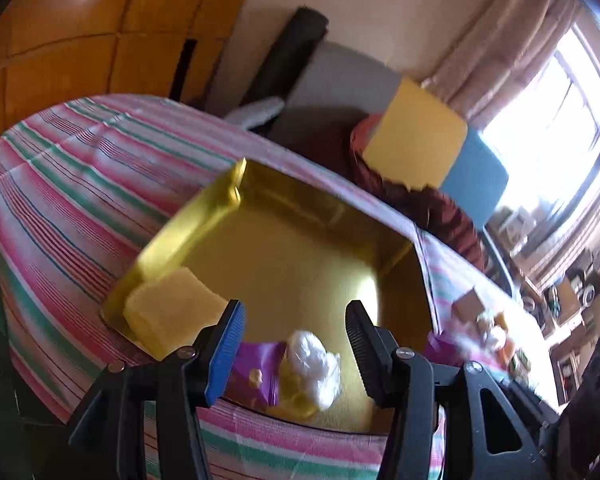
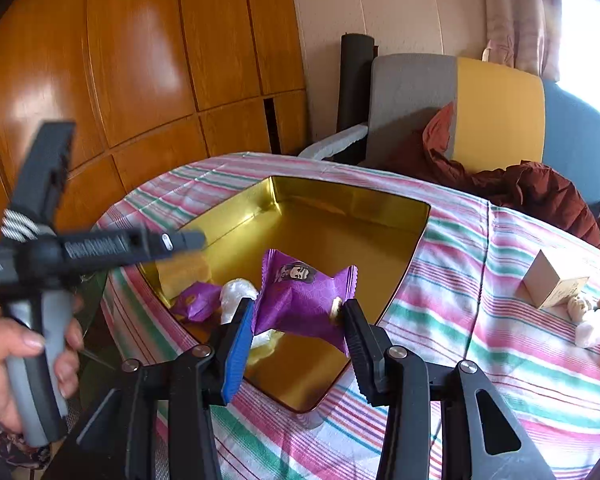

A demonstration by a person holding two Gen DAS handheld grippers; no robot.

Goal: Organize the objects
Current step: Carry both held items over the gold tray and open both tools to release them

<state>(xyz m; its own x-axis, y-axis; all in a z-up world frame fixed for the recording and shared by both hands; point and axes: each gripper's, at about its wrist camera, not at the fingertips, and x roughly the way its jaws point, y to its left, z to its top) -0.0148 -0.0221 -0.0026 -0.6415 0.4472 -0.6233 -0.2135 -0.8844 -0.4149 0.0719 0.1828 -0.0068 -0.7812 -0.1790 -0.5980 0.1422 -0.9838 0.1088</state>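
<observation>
A gold tin box (image 1: 292, 248) (image 2: 340, 232) lies open on the striped tablecloth. In it are a yellow block (image 1: 172, 316), a small purple packet (image 1: 256, 376) (image 2: 196, 300) and a white wrapped sweet (image 1: 316, 360) (image 2: 236, 292). My left gripper (image 1: 296, 344) is open and empty just above the box's near edge. My right gripper (image 2: 298, 324) is shut on a larger purple packet (image 2: 304, 288) and holds it over the box. The left gripper's body (image 2: 100, 248) and the hand holding it show at the left of the right wrist view.
A small cardboard box (image 2: 552, 280) (image 1: 468, 304) and several wrapped sweets (image 2: 588, 316) lie on the tablecloth (image 2: 480, 320) to the right. Chairs (image 2: 496, 112) with a dark red jacket (image 2: 532, 192) stand behind the table. A wooden wall panel (image 2: 140, 60) is at the left.
</observation>
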